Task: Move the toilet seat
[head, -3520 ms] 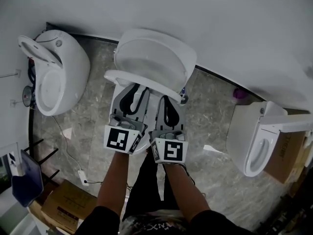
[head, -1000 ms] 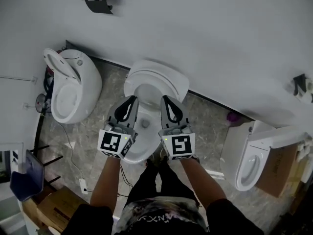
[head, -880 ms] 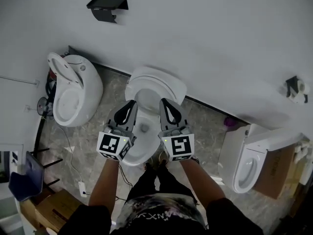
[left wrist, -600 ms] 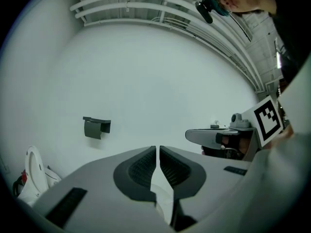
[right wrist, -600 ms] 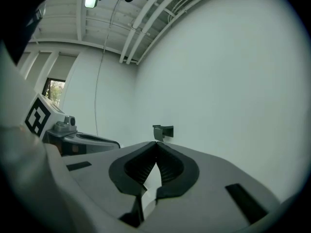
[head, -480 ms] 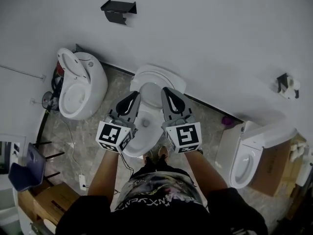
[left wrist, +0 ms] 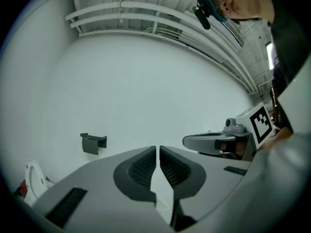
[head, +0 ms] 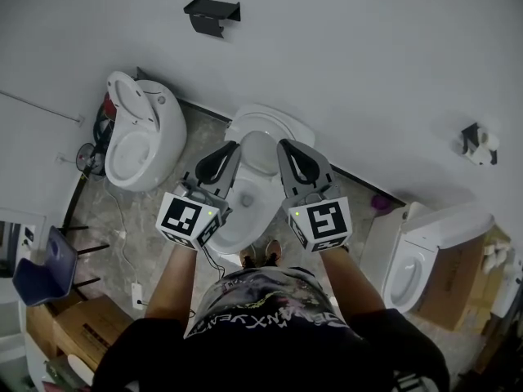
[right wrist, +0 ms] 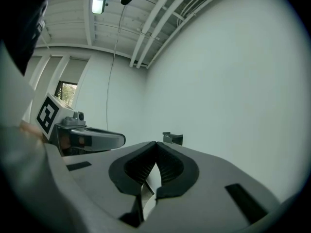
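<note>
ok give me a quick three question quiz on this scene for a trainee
1. True or false: the left gripper holds nothing.
2. Pick one: the black bracket is fixed to A a door, B the wall, C a cupboard.
3. Fill in: the right gripper has its jaws ____.
Key: 1 true; 2 B; 3 shut.

Three toilets (head: 139, 141) (head: 245, 194) (head: 413, 268), two tongs (head: 232, 146) (head: 283, 144), two black wall holders (head: 212, 12) (head: 471, 135)
</note>
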`<state>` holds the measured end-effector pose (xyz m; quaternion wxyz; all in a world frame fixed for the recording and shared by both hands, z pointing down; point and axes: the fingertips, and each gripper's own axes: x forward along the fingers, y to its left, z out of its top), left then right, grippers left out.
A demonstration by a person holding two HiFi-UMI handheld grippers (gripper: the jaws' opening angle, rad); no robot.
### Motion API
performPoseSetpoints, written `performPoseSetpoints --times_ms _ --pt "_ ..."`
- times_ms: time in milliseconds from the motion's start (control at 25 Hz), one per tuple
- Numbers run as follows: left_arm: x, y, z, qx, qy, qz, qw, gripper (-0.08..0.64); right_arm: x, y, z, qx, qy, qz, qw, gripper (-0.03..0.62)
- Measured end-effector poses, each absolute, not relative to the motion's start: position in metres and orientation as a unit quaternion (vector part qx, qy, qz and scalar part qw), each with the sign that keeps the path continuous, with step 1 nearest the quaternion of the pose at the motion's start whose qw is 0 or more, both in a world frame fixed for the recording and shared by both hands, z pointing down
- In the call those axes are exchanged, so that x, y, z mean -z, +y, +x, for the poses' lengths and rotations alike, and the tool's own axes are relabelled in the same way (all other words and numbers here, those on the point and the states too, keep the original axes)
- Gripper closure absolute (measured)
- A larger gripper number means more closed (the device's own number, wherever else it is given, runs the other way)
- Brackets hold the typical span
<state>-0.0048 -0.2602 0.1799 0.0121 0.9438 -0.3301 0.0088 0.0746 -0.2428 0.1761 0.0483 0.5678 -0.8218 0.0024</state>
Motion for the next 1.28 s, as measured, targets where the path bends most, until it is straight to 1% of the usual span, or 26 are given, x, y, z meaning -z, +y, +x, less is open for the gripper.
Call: performPoseSetpoints --times_ms 720,1280 --pt "-0.168 -0.248 -0.007 -0.006 -0.323 0.946 0.003 0.518 -0.158 -0.232 0.062 0.015 -0.833 0.552 0.043 0.589" --pt "-0.164 -0.238 -0.005 -0.005 -0.317 0.948 -0.005 0.518 -0.154 -0.221 0.053 0.047 -0.839 0.539 0.051 0.592"
